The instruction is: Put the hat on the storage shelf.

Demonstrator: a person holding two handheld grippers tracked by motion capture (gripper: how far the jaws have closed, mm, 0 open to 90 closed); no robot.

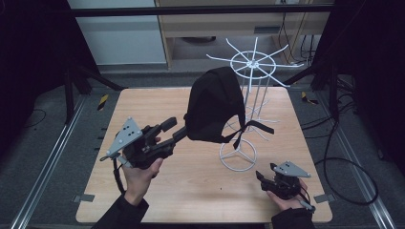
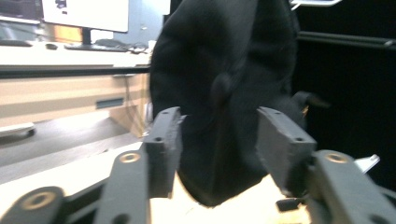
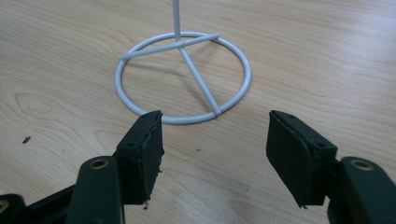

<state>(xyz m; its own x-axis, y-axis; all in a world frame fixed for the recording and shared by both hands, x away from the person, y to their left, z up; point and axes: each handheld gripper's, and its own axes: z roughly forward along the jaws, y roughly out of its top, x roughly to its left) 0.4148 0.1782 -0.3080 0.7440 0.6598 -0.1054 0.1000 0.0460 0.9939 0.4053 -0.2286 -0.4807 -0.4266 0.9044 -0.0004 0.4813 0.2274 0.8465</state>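
A black cap (image 1: 212,105) hangs from an arm of the white wire rack (image 1: 253,62), which stands on the wooden table (image 1: 143,102). My left gripper (image 1: 177,129) reaches the cap's lower left edge. In the left gripper view the cap (image 2: 224,84) fills the gap between the jaws of the left gripper (image 2: 219,140), and the pads stand apart without pressing on it. My right gripper (image 1: 261,177) rests low at the table's front right, open and holding nothing. In the right gripper view the right gripper (image 3: 215,140) points at the rack's ring base (image 3: 184,79).
The rack's ring base (image 1: 237,155) sits right of centre on the table, with a cap strap (image 1: 253,125) dangling above it. Dark frame legs and cables surround the table. A desk with a monitor (image 2: 84,14) stands behind in the left gripper view.
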